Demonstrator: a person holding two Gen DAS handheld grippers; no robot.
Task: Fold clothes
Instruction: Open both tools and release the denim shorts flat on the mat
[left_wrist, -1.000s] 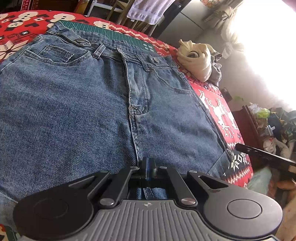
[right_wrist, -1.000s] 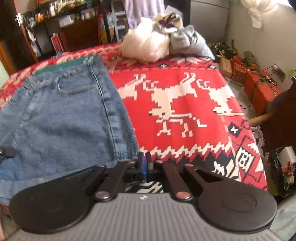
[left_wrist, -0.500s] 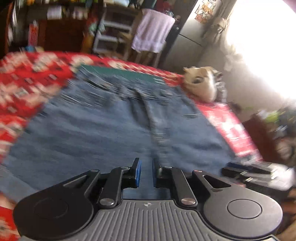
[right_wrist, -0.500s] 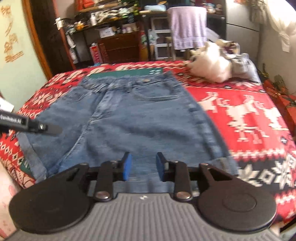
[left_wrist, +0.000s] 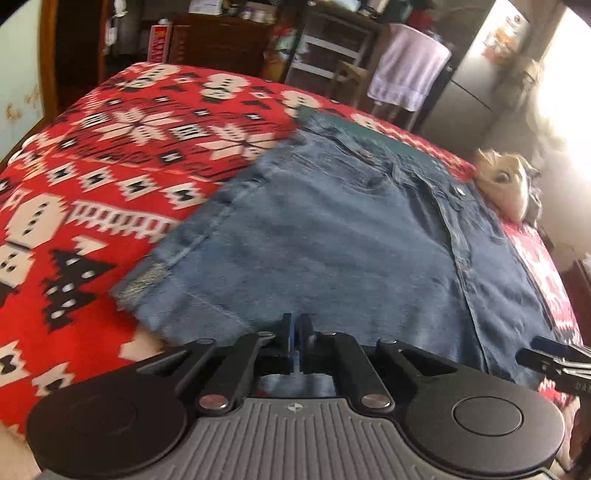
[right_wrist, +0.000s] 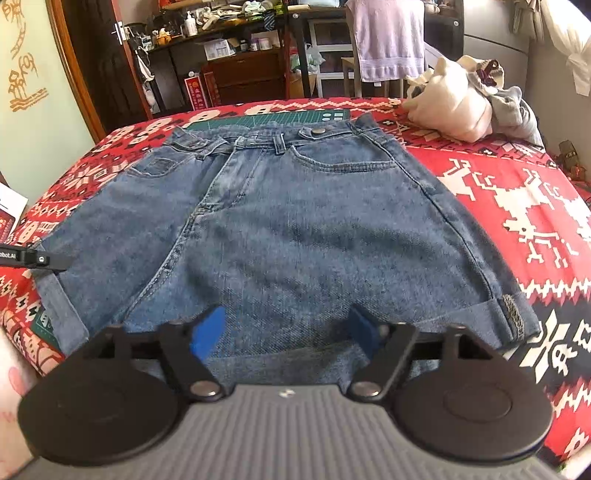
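Note:
Blue denim shorts (right_wrist: 295, 221) lie flat on a red patterned blanket (right_wrist: 517, 192), waistband at the far side. My right gripper (right_wrist: 286, 328) hovers over the near hem of the right leg. Its jaws are opening wide, with denim below them and no pad pressing on it. My left gripper (left_wrist: 295, 332) is shut above the near hem of the left leg (left_wrist: 192, 302), and no cloth shows between its pads. The left gripper's tip (right_wrist: 37, 258) reaches in at the shorts' left edge. In the left wrist view the right gripper (left_wrist: 554, 360) shows at the far right.
A green cutting mat (right_wrist: 273, 118) lies under the waistband. A cream bundle (right_wrist: 454, 107) and a grey garment (right_wrist: 517, 110) sit at the far right of the bed. A towel (right_wrist: 388, 37) hangs on a chair behind, beside dark shelves. The bed's edges fall away left and right.
The right gripper moved from the shorts' right edge to over the near hem and its jaws opened wide. The left gripper shifted left toward the left leg, parting slightly, then shutting again.

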